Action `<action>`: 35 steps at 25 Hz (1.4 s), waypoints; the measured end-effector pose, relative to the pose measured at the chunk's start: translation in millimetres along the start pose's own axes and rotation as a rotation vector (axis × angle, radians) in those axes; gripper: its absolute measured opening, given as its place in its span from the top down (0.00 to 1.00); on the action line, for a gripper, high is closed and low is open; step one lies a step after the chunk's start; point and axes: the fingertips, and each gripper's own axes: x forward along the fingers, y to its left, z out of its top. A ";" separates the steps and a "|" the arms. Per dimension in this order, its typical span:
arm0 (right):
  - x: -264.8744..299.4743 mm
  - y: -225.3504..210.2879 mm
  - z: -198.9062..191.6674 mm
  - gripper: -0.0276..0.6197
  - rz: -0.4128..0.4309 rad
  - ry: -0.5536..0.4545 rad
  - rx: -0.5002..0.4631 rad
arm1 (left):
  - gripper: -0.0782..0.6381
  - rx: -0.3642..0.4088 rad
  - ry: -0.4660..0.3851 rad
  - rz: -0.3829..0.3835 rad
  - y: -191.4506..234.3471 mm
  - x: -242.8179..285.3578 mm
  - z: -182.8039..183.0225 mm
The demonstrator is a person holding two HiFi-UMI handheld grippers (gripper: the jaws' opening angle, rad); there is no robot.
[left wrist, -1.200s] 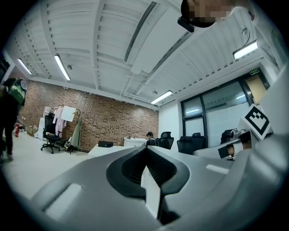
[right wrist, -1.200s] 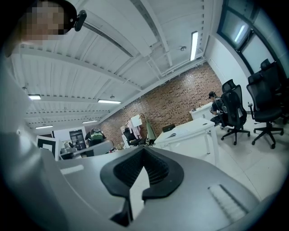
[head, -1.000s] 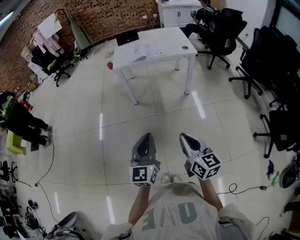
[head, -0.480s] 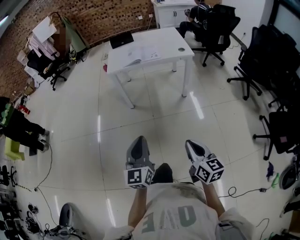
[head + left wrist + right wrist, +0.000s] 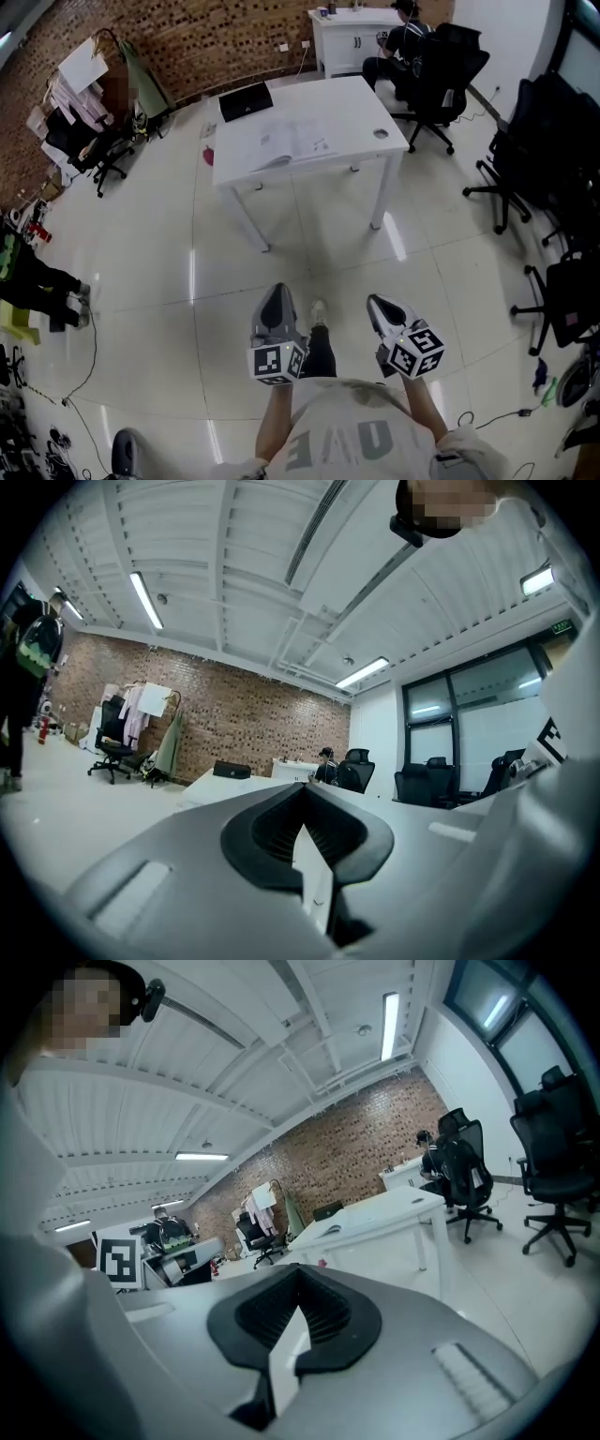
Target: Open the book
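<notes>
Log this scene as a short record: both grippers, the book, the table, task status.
left gripper: shut, empty, over the floor
right gripper: shut, empty, over the floor
book: lies on the table, far from both grippers
table: white, ahead of the person
also on table: black object at the far corner
task status: book not yet touched

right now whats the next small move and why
Probably a step toward the white table: the book lies on it, far beyond both grippers. The left gripper and right gripper are shut and empty over the floor, so nothing can be handled yet.
</notes>
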 end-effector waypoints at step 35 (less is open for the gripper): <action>408.1 -158.8 218.1 0.95 0.041 0.011 0.026 | 0.88 0.026 0.018 -0.067 126.0 445.2 40.0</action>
